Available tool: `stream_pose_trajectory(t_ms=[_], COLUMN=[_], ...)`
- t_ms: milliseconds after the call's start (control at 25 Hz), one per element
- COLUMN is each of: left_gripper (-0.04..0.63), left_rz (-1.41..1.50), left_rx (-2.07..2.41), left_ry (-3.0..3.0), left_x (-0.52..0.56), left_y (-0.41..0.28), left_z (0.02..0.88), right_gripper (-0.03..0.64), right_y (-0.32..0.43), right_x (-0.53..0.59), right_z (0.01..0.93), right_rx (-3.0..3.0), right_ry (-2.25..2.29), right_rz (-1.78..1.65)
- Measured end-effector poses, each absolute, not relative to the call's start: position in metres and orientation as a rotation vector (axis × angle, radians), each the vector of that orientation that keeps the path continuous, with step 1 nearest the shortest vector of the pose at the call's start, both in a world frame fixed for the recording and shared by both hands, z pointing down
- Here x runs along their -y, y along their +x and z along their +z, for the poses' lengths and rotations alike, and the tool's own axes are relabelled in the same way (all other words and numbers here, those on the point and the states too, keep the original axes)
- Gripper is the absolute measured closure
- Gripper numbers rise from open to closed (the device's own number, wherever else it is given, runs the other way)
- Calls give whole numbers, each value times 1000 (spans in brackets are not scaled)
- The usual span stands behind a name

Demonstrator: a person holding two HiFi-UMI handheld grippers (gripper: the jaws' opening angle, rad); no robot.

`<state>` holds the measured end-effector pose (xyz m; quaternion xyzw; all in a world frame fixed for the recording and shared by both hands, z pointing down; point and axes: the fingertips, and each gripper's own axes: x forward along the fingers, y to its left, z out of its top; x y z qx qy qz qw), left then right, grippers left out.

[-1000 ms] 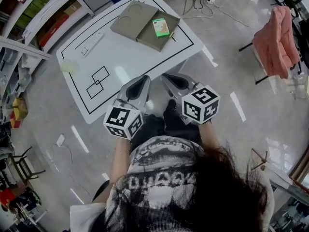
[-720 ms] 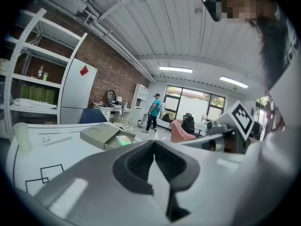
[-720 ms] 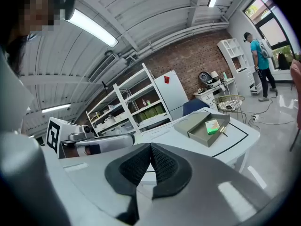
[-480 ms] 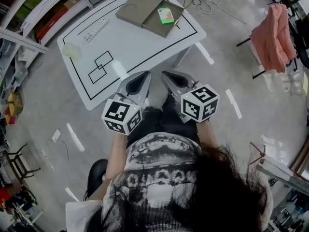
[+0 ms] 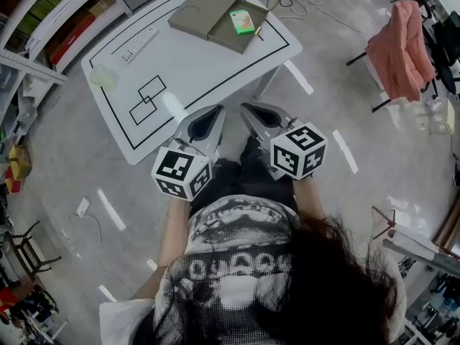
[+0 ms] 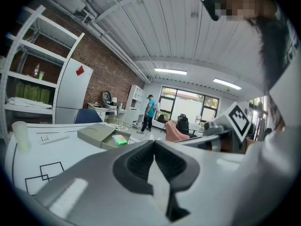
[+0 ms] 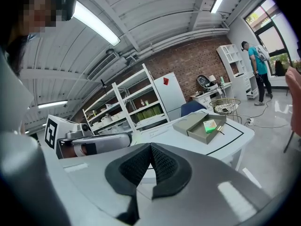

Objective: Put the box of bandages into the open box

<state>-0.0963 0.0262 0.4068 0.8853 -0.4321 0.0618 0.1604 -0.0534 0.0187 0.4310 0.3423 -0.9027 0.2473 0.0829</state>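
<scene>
Bandage box [image 5: 242,21] farther, in open box [image 5: 228,39], left hand-held gripper [image 5: 213,115], right hand-held gripper [image 5: 250,112] closed

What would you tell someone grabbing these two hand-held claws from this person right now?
Left gripper: jaws shut, nothing between them, held near the person's body, short of the table.
Right gripper: also shut and empty, beside the left one.
Box of bandages: the green one, lying inside the open box at the table's far corner.
Done: bandages are in the box.
Left: apparently nothing; the box stands open.
</scene>
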Motion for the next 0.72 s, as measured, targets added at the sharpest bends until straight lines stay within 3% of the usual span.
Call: stream_pose_trajectory(t_ms=[720], left_gripper=[595], left_rz=[177], left_rx=[1200], left_ry=[2547], left_x=[-17], left_y=[-91], left_z=[413], right_gripper=[620], right_y=[-37], right_x=[1], right_z=[439], right_rx=[2665], right_ry=[1054], right_rz=[712])
